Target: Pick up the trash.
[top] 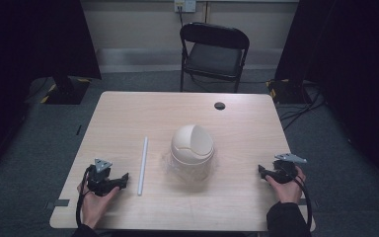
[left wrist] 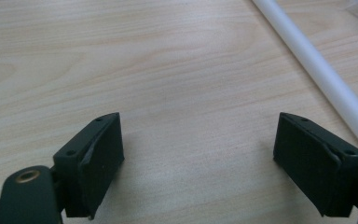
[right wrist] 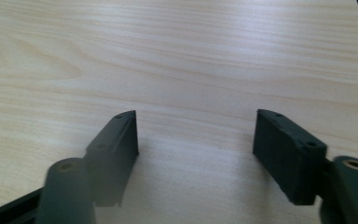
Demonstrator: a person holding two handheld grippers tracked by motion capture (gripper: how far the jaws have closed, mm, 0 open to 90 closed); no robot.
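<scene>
Left gripper (top: 123, 177) open beside white tube (top: 142, 165), domed bin (top: 192, 150) lidded

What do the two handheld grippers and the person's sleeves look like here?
Both the left gripper and right gripper are black, each topped by a grey three-cornered plate and trailing a black cable. Their jaws end in blocky black pads with small screw holes. The person's sleeves are dark.

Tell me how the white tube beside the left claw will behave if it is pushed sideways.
The white tube looks round and smooth, so it would probably roll across the table. It lies straight without sagging, so it is likely stiff. Being thin, it seems light.
</scene>
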